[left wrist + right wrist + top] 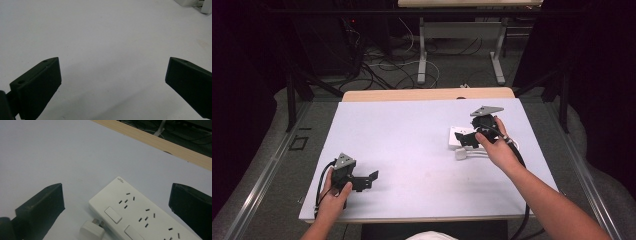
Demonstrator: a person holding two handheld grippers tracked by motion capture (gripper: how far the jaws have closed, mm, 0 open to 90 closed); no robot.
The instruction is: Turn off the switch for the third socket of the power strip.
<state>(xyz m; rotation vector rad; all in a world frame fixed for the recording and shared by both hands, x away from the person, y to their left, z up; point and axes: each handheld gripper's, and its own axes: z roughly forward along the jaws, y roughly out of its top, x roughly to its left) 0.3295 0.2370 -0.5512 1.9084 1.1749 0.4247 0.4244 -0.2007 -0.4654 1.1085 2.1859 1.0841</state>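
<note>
Forearms enter low in the high view: the left gripper (371, 177) waits wide on the counter (412, 135). Its own view shows bare surface. Through the right gripper (116, 202), gaping, the power strip (140, 217) lies below, plug (91, 231) beside it, ready for picking.

Your table (427, 94): wood top, pale sheet (412, 150) covering most. On sheet: white power strip (140, 215) at your right, white plug (91, 232) just beside it.
</note>
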